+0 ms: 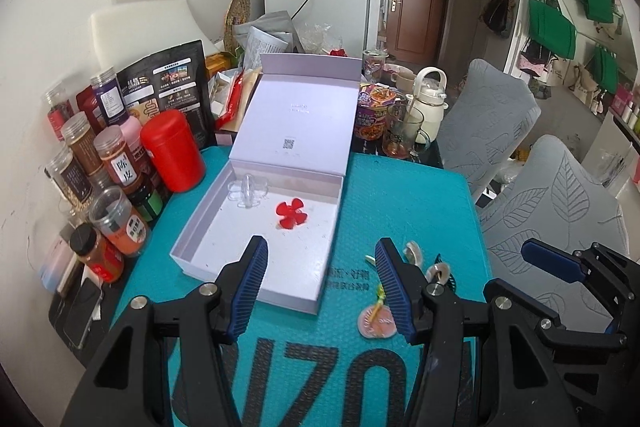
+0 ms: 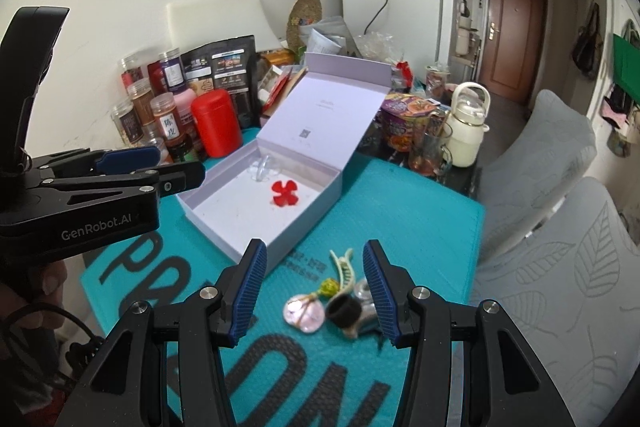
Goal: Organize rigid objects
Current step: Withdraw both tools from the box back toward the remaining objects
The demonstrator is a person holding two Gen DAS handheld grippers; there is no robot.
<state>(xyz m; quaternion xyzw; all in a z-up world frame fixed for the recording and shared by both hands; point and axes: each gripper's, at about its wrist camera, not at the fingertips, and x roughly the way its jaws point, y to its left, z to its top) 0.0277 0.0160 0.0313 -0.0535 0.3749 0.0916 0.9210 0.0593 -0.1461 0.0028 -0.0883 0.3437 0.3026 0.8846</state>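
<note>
Right wrist view — both tongs [image 2: 314, 293] apart, empty; red flower clip [image 2: 285, 193], perhaps, in box [image 2: 224, 227]

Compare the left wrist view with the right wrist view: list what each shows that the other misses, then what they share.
Only the left wrist view: green bags hanging on the far wall, and a phone at the table edge.

Only the right wrist view: a green-yellow claw clip and a black ring-shaped piece on the mat, plus the person's hand.

Both: the open white box holding a red flower clip and a clear clip, and the red canister.
</note>
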